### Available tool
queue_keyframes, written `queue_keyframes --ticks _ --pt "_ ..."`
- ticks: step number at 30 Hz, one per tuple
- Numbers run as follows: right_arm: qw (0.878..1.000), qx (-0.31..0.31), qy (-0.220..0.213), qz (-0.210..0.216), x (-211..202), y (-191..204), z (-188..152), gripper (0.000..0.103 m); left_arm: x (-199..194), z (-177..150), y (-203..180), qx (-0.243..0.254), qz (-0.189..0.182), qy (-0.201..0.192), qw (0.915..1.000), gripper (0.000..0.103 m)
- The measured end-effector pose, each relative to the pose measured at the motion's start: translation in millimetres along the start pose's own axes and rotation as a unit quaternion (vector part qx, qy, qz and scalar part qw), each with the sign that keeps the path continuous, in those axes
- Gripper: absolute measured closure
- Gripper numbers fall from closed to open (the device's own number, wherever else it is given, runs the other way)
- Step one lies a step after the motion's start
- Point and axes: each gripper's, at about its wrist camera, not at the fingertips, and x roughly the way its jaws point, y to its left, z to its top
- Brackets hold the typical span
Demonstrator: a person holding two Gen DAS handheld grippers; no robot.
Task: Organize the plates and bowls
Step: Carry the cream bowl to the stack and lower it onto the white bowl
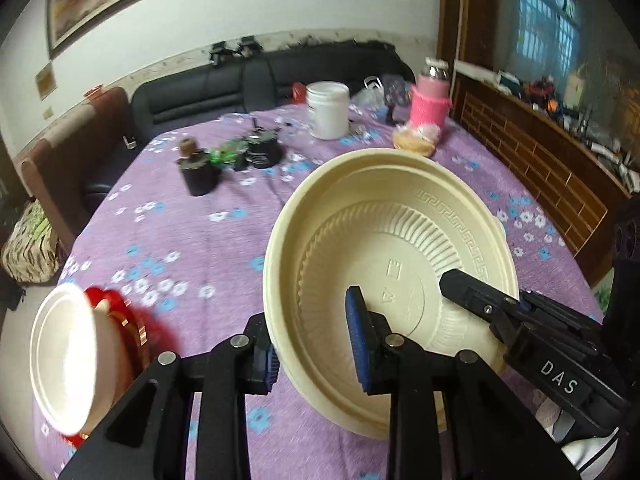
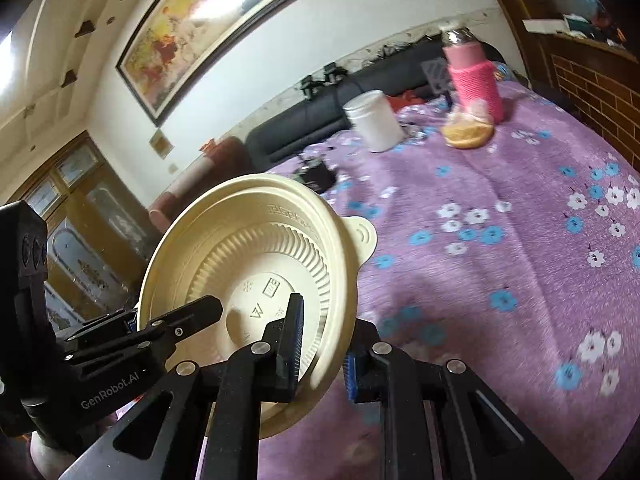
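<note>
The left gripper [image 1: 316,344] is closed on the near rim of a cream plastic bowl [image 1: 396,232], one blue pad inside, one outside. The right gripper [image 2: 320,344] pinches the same bowl's rim from the opposite side in the same way. The bowl hangs tilted above the purple flowered tablecloth [image 1: 168,216], near the table's front edge, clear of the cloth as far as the blurred views show.

At the front left corner lies a white bowl [image 1: 64,360] against something red [image 1: 132,328] (perhaps a red plate). If that is the stack, carry the cream bowl level, keep both pinches firm, and lower it squarely before releasing either side. A white jar [image 1: 328,110] and pink bottle [image 1: 430,100] stand at the far edge, well apart.
</note>
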Motion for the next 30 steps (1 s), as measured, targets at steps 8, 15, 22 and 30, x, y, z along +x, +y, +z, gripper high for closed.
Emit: queue_keyframes --ticks 8,15,22,30 --pt "0.999 -0.04 -0.002 0.001 -18.7 47.5 -23.2 0.084 -39.2 -30.6 31.3 -0.036 0.002 -0.02 0.9992 0.076" --pt "0.998 -0.061 -0.004 0.002 -32.2 76.3 -42.5 0.084 -69.1 -54.8 47.6 -0.057 0.0 -0.035 0.9977 0.076" --pt "0.997 -0.081 -0.001 0.016 -38.7 108.4 -55.6 0.084 -96.9 -73.4 69.3 -0.078 0.014 -0.06 0.9951 0.076" --pt "0.994 -0.105 0.015 0.029 -18.6 146.8 -69.3 0.084 -104.1 -91.2 106.1 -0.112 0.032 -0.065 0.9911 0.072"
